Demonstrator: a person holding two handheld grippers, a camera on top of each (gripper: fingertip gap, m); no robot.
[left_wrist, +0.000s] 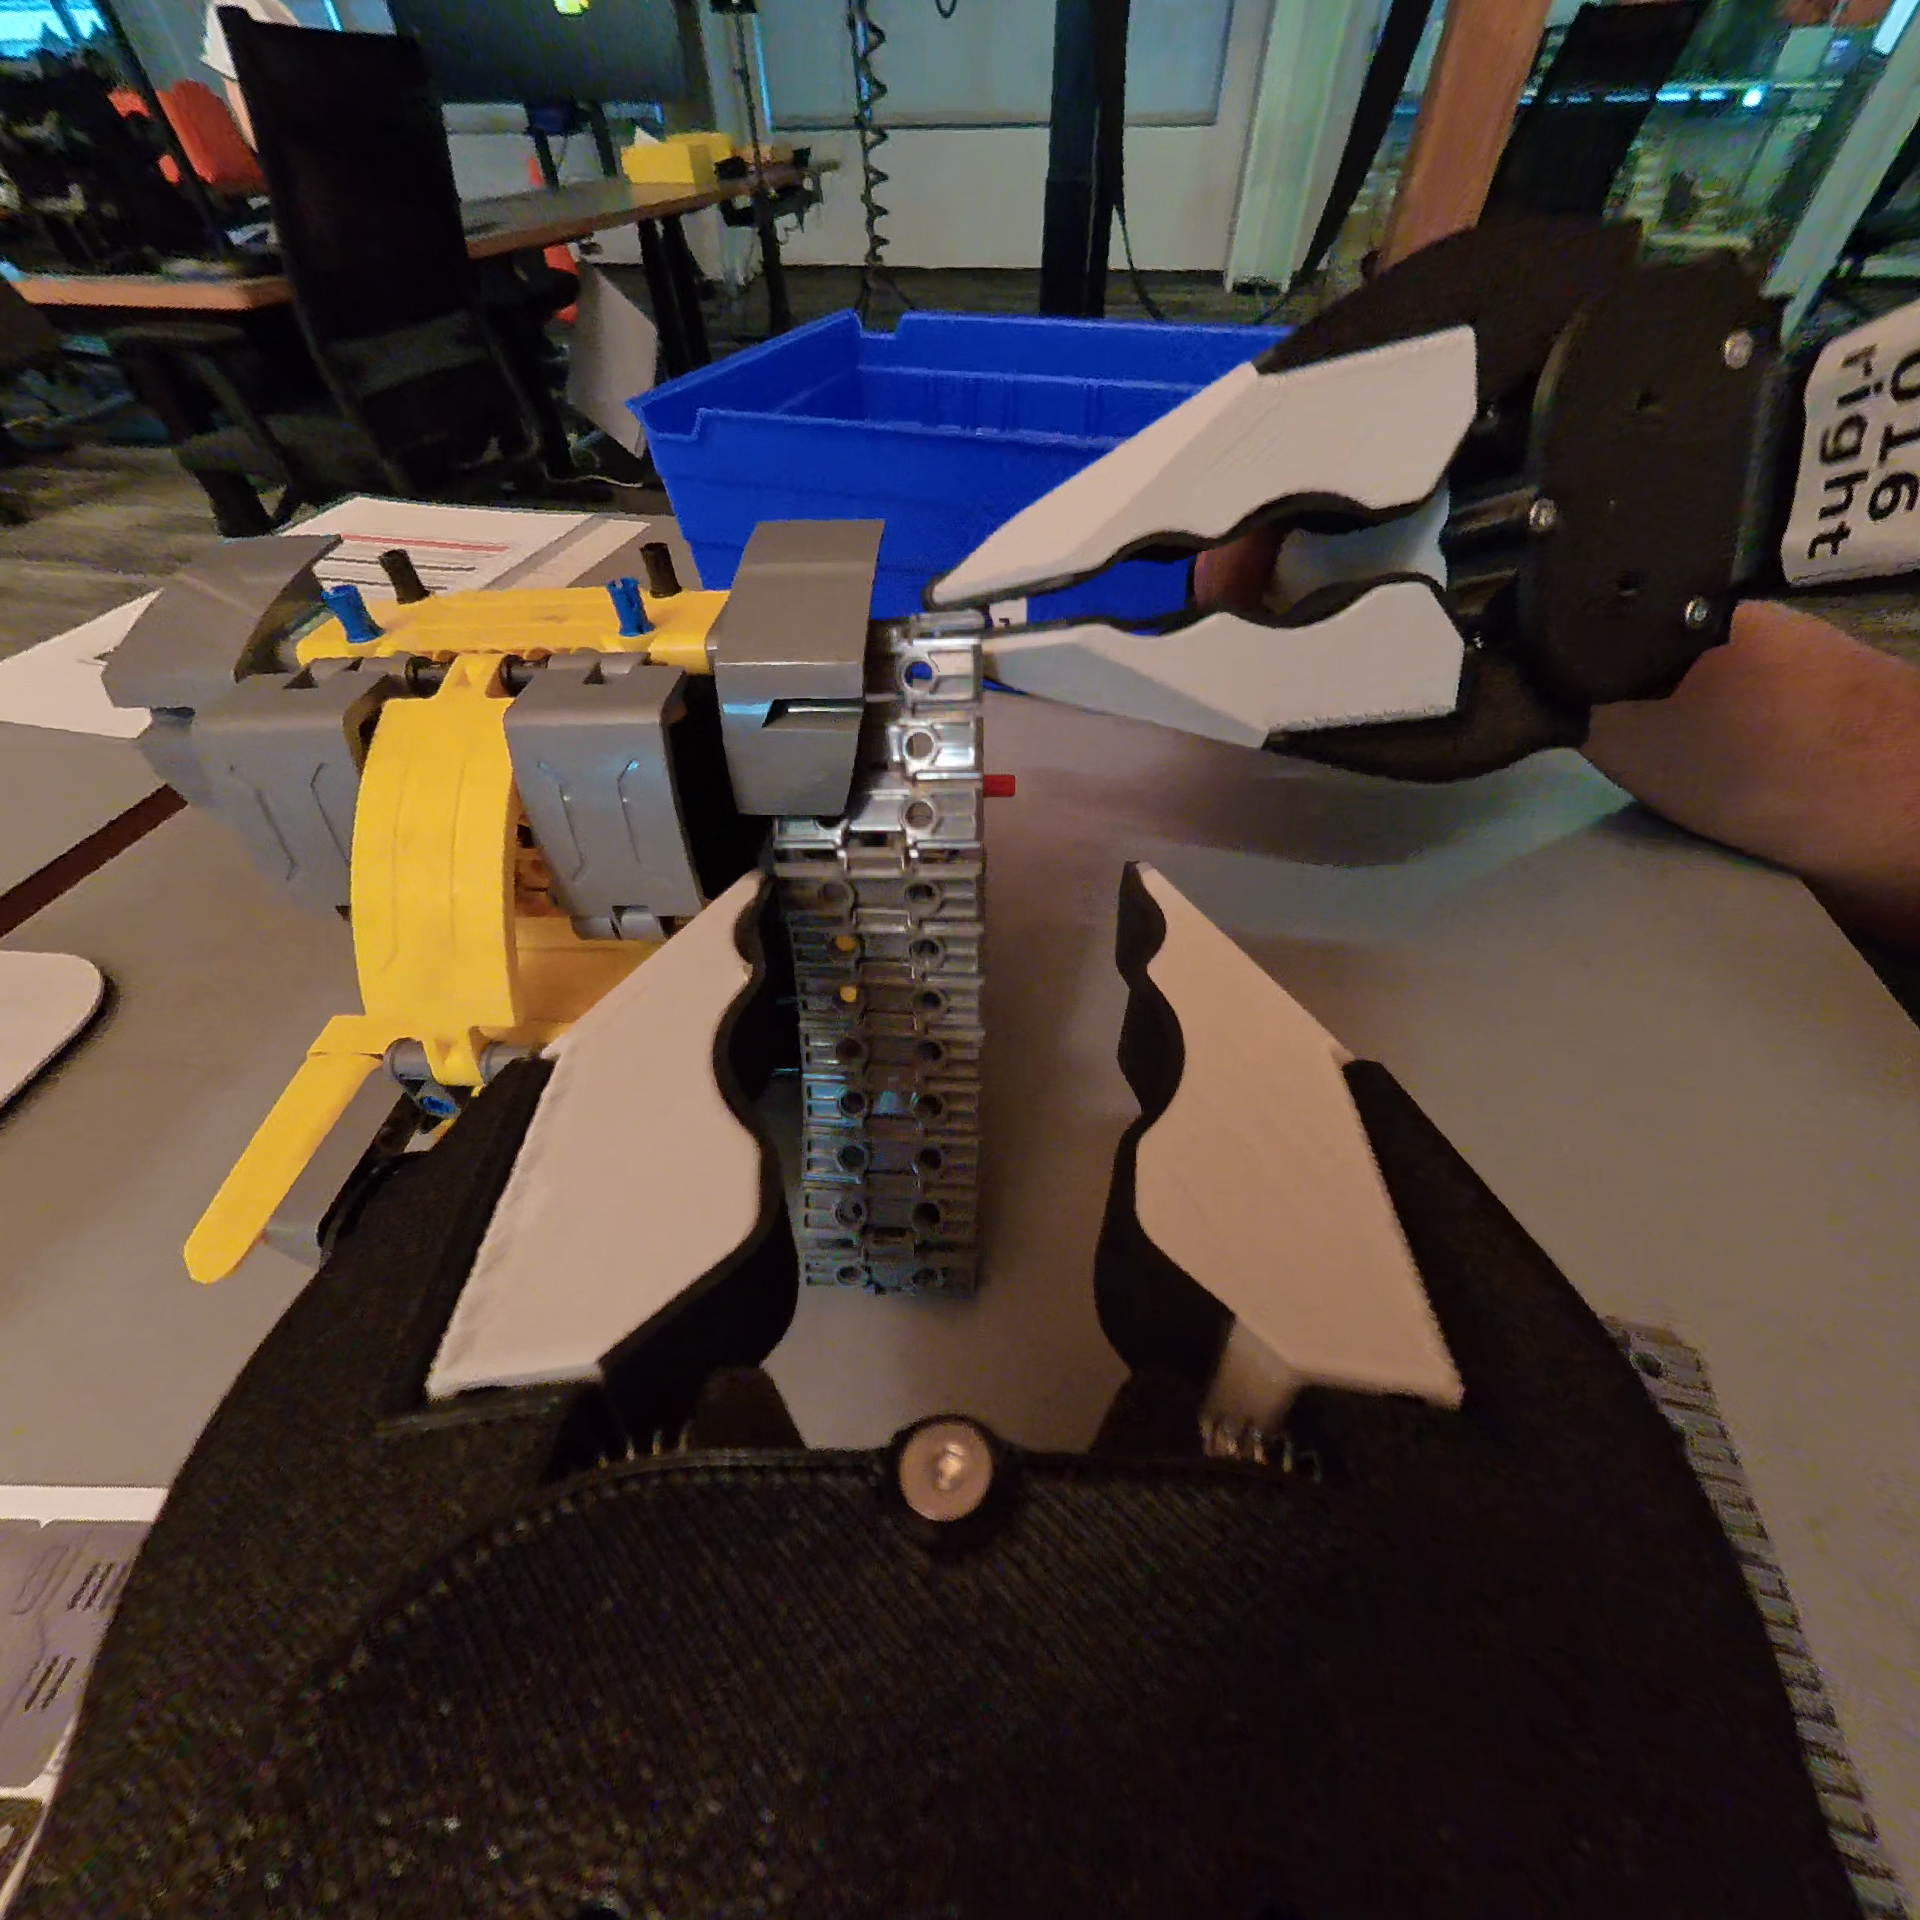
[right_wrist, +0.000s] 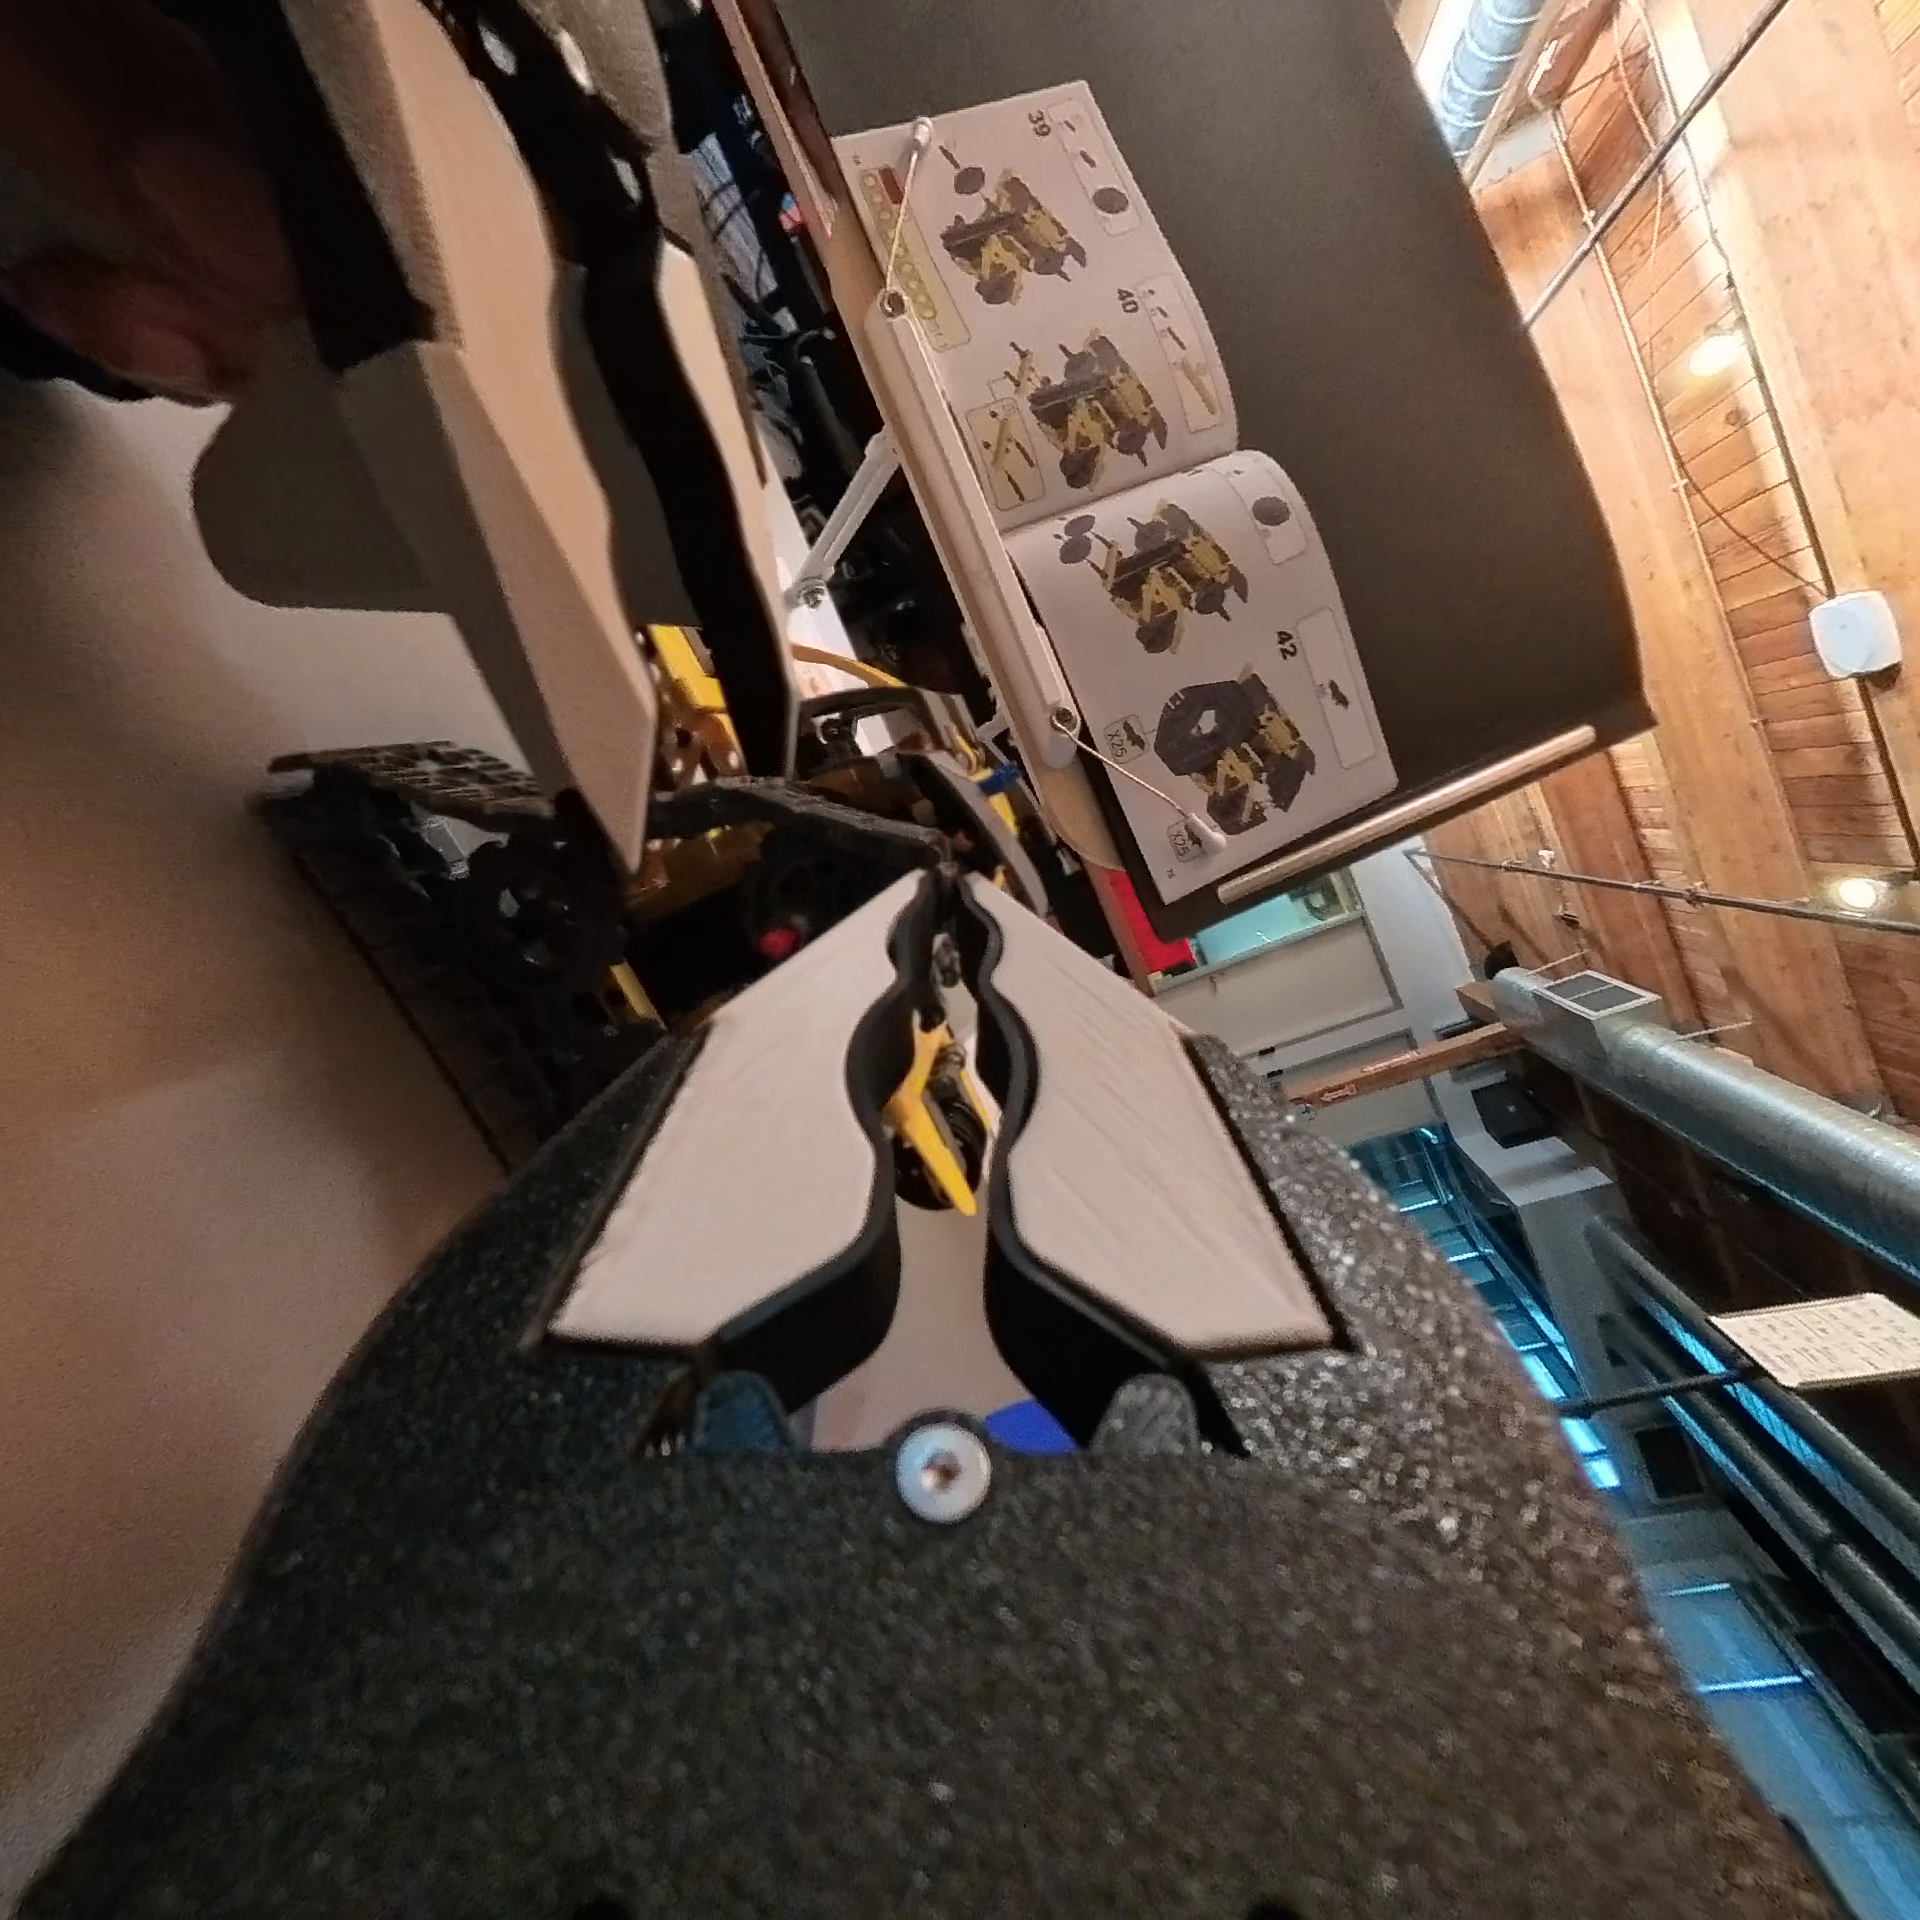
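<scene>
resting on a smooth grey table (left_wrist: 1455, 1039), a blocky yellow and grey plastic brick vehicle (left_wrist: 468, 790) lies tipped, its ribbed grey link track (left_wrist: 888, 1039) facing up; a glossy blue bin (left_wrist: 935, 447) sits behind. the left gripper (left_wrist: 940, 883) stands wide apart around the track, its left finger beside it. the right gripper (left_wrist: 961, 613) pinches nearly closed on the track's top link (left_wrist: 940, 629).

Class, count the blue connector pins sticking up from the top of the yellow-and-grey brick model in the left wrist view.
2: one blue pin near the model's left end, another blue pin further right, both on its yellow top beam. Others may be hidden.
</scene>
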